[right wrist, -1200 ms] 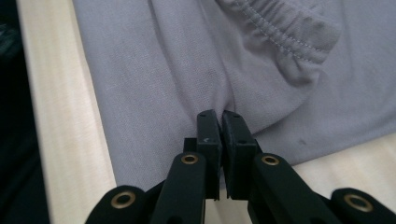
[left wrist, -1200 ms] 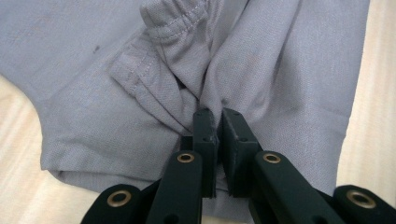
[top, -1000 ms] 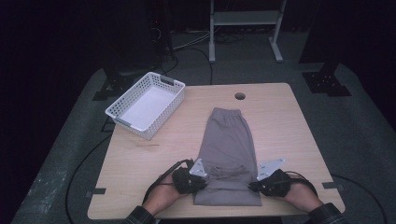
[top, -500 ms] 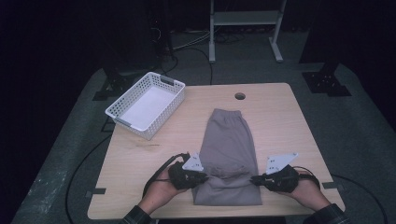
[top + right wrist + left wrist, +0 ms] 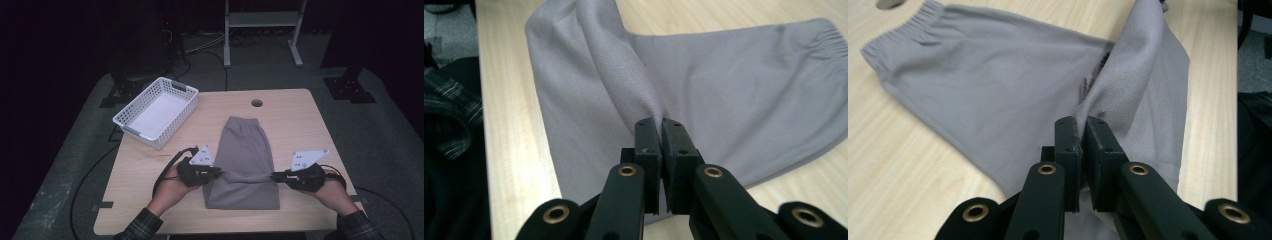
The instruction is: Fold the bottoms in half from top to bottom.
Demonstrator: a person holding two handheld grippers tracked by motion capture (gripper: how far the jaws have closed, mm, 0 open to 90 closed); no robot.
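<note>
Grey shorts (image 5: 246,160) lie folded lengthwise on the wooden table (image 5: 300,120), elastic waistband at the far end. My left gripper (image 5: 219,173) is shut on the shorts' left edge near the hem, and my right gripper (image 5: 274,176) is shut on the right edge. In the left gripper view the closed jaws pinch a raised fold of the grey fabric (image 5: 1128,90). In the right gripper view the shut jaws likewise hold a lifted ridge of cloth (image 5: 619,65). Both pinched edges stand a little off the table, while the waistband (image 5: 824,35) stays flat.
A white slatted basket (image 5: 157,111) sits at the table's far left corner. A round cable hole (image 5: 257,103) lies beyond the waistband. A metal stand (image 5: 262,30) rises behind the table on the dark floor.
Both grippers have risen and moved away from the near edge, lifting the hem end of the shorts. The near part of the cloth now bulges upward between them.
</note>
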